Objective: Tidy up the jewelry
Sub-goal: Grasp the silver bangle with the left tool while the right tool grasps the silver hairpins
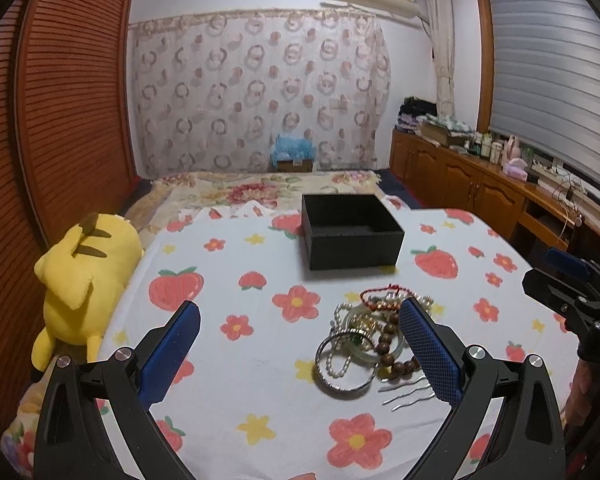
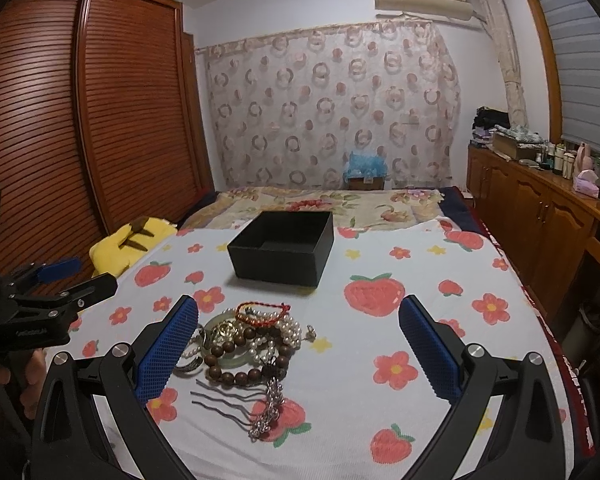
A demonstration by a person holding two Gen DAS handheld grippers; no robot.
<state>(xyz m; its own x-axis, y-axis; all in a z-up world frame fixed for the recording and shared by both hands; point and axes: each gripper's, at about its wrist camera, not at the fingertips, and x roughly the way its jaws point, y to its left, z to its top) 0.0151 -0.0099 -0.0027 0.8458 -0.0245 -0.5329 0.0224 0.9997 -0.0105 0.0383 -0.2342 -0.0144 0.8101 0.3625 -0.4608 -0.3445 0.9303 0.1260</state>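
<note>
A pile of jewelry (image 1: pixel 370 334) lies on the strawberry-print cloth: a silver bangle (image 1: pixel 346 366), pearl strands, brown wooden beads (image 2: pixel 236 354), a red cord bracelet (image 2: pixel 262 312), a green bangle and a metal hair comb (image 2: pixel 244 400). An open, empty black box (image 1: pixel 352 230) stands behind the pile and shows in the right wrist view (image 2: pixel 284 246) too. My left gripper (image 1: pixel 300 348) is open, low over the cloth, with the pile by its right finger. My right gripper (image 2: pixel 298 346) is open with the pile between its fingers, toward the left one.
A yellow plush toy (image 1: pixel 82 280) lies at the bed's left edge by the slatted wardrobe (image 1: pixel 60 100). Wooden cabinets (image 2: pixel 540 216) with bottles line the right wall. A floral quilt (image 2: pixel 320 202) covers the far bed.
</note>
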